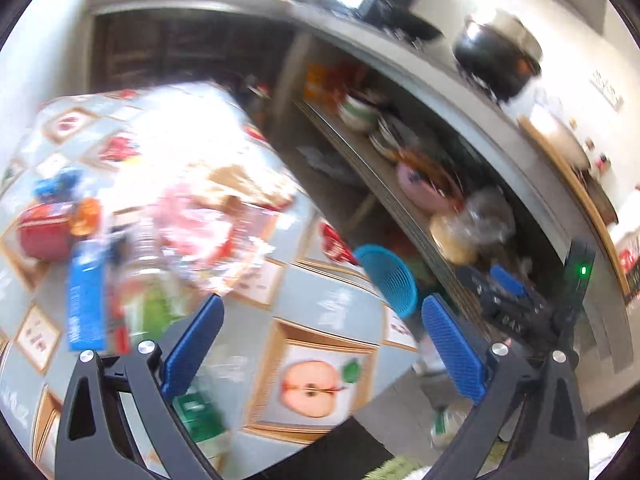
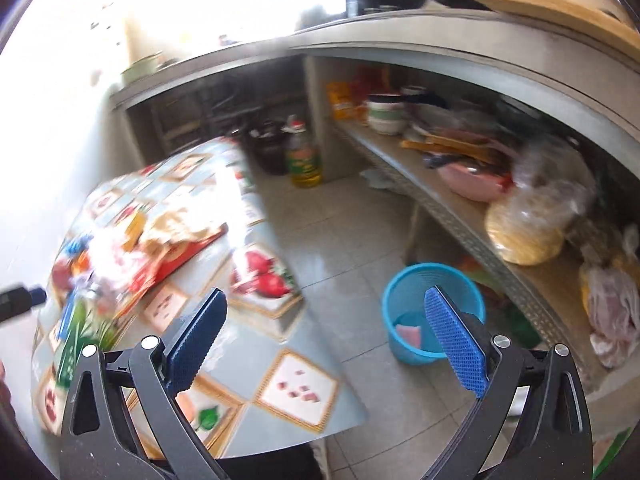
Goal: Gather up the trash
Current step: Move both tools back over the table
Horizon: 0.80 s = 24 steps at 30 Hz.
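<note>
A heap of trash lies blurred on the fruit-patterned table: a pink plastic bag, a clear bottle, a blue wrapper and a red packet. A blue bin stands on the floor past the table's edge. My left gripper hovers open over the table, nothing between its fingers. In the right wrist view, my right gripper is open and empty above the table corner and floor. The blue bin holds a pink scrap. The heap, with a red carton, lies left.
A low shelf under the counter holds bowls, a pink basin and bagged goods. An oil bottle stands on the tiled floor. A black pot sits on the counter. The other gripper's black body shows at right.
</note>
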Available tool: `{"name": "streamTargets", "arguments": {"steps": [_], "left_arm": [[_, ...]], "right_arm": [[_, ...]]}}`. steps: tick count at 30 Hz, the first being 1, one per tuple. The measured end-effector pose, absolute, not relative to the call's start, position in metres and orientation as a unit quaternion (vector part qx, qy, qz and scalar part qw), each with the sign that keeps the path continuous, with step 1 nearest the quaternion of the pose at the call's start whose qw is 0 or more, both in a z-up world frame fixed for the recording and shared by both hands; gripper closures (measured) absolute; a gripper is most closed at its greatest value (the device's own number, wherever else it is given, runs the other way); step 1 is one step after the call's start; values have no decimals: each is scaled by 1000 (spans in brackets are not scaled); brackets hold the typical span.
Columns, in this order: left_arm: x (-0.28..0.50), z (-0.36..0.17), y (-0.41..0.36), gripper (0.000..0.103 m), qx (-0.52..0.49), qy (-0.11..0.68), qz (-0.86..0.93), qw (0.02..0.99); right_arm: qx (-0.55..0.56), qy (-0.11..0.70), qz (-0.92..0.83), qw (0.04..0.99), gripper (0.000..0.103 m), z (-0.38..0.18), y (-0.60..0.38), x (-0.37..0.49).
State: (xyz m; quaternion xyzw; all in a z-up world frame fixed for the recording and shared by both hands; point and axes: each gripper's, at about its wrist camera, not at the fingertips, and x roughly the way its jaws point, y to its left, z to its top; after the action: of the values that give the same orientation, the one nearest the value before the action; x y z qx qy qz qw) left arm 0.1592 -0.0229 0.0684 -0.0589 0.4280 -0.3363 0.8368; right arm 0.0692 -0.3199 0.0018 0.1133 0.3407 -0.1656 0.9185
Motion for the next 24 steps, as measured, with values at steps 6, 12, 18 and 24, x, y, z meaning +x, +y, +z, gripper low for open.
{"name": "streamTargets", "arguments": {"steps": [6, 12, 18, 24], "left_arm": [[147, 49, 71, 6, -118, 378, -233, 888], [143, 14, 109, 6, -144, 388, -191, 890], [149, 1, 105, 6, -118, 387, -183, 896], [178, -5, 115, 6, -133, 389, -166, 896]], "right_arm": [[96, 378, -131, 911, 8, -13, -291, 83], [106, 347, -53, 930, 8, -7, -274, 91], [147, 353, 14, 924, 8, -4, -249, 110], [142, 375, 45, 915, 8, -6, -227, 127]]}}
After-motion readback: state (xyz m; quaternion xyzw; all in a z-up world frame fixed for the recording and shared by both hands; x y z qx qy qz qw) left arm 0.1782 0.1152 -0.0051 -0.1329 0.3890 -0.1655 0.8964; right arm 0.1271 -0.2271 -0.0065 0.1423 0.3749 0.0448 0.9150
